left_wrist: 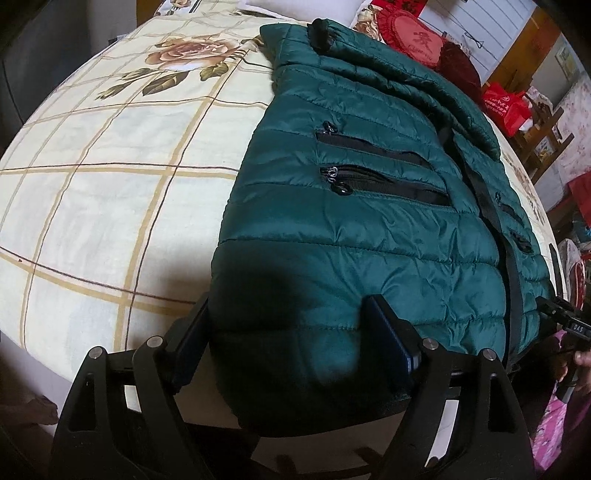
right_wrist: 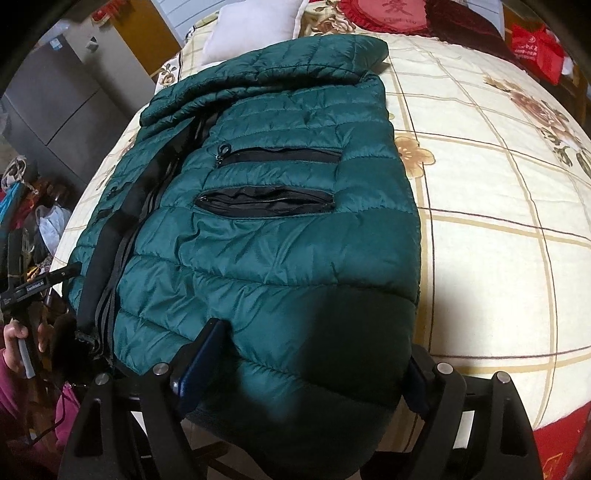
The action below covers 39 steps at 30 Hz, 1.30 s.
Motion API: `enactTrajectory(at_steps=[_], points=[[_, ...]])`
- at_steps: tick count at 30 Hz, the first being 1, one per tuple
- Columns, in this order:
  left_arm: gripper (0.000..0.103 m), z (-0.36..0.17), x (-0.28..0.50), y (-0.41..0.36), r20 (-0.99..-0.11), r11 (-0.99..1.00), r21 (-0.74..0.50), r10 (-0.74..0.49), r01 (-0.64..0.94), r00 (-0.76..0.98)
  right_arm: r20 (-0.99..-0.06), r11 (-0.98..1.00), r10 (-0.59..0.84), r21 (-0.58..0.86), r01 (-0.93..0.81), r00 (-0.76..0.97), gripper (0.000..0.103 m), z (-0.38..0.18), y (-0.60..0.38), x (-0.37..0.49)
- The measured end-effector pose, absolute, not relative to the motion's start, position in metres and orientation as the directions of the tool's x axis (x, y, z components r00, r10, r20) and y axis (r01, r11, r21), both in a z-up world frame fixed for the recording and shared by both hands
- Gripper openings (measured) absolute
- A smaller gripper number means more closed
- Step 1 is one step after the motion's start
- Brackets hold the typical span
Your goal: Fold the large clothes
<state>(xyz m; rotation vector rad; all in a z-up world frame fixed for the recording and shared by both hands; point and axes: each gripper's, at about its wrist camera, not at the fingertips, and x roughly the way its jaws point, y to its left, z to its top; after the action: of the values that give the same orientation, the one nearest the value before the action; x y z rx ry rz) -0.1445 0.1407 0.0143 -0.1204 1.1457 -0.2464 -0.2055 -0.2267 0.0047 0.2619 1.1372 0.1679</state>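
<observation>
Though both wrist views frame it fully lengthwise, the dark green quilted puffer jacket (left_wrist: 369,206) (right_wrist: 280,236) has its hem end lost in shadow between the fingers, so pad-to-fabric contact is hard to read. It lies flat on the cream floral bedsheet with tan grid lines (left_wrist: 110,177) (right_wrist: 498,240), hem toward the cameras, hood end far. The bed's far end is cut off by the lens edge.

Left gripper (left_wrist: 288,325): jaws spread wide, the hem bulging up between them; fingers flank the fabric, not clamped. Seen from the right wrist camera, it (right_wrist: 72,271) is mostly cut off at the frame edge, near the jacket's zipper side.

Right gripper (right_wrist: 314,354): same, spread wide, straddling the hem. Right finger partly hidden behind the fabric. In the left view only its tip (left_wrist: 546,306) shows at the far hem corner.

Two black zippered pockets (left_wrist: 376,173) (right_wrist: 273,181), both gaping. Red heart-shaped cushion (left_wrist: 410,37) (right_wrist: 388,14) beyond the hood, partly cropped.
</observation>
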Motion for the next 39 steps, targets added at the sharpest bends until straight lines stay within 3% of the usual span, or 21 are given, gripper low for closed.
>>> enactTrajectory(at_steps=[1, 3, 7, 11, 14, 27, 39], points=[[0.082, 0.014, -0.145, 0.14, -0.885, 0.967, -0.217, -0.252, 0.133, 0.39, -0.871, 0.957, 0.265, 0.289, -0.004, 0.415, 0.082, 0.005, -0.227, -0.207], [0.082, 0.014, -0.145, 0.138, -0.886, 0.968, -0.21, -0.248, 0.137, 0.391, -0.869, 0.96, 0.265, 0.278, -0.029, 0.419, 0.065, 0.006, -0.223, -0.207], [0.08, 0.014, -0.147, 0.135, -0.891, 0.965, -0.205, -0.254, 0.166, 0.377, -0.858, 0.956, 0.283, 0.289, -0.052, 0.428, 0.047, 0.009, -0.219, -0.205], [0.039, 0.022, -0.152, 0.134, -0.881, 0.96, -0.205, -0.265, 0.189, 0.393, -0.839, 0.95, 0.3, 0.308, -0.059, 0.454, 0.03, 0.02, -0.22, -0.203], [0.018, 0.034, -0.15, 0.139, -0.863, 0.962, -0.206, -0.264, 0.177, 0.431, -0.806, 0.933, 0.34, 0.353, -0.069, 0.484, 0.023, 0.037, -0.227, -0.2], [0.015, 0.108, -0.126, 0.137, -0.745, 0.964, -0.196, -0.266, 0.181, 0.611, -0.693, 0.917, 0.354, 0.388, -0.089, 0.629, 0.02, 0.108, -0.243, -0.166], [0.012, 0.162, -0.069, 0.132, -0.634, 0.977, -0.184, -0.203, 0.108, 0.746, -0.668, 0.931, 0.284, 0.365, -0.031, 0.688, 0.02, 0.14, -0.261, -0.097]])
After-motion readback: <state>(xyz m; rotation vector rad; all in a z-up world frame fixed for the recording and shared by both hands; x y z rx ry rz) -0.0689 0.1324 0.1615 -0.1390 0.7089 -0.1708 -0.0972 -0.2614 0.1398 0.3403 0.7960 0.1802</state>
